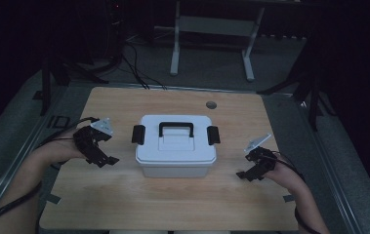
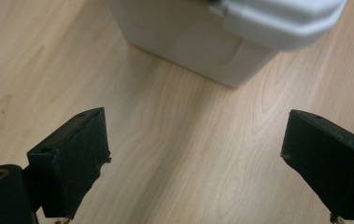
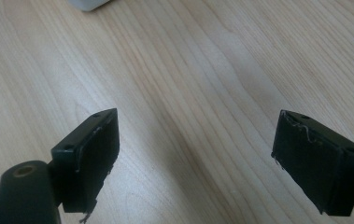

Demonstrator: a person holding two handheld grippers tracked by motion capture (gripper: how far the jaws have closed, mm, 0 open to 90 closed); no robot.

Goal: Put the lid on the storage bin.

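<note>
Lidded white box (image 1: 175, 151) latched shut, contents hidden

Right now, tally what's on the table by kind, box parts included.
White lidded box: 1
Black carry handle on its lid: 1
Black side latches, left latch and right latch: 2
Handheld grippers, left gripper and right gripper, both open and empty: 2
Total: 6
</note>
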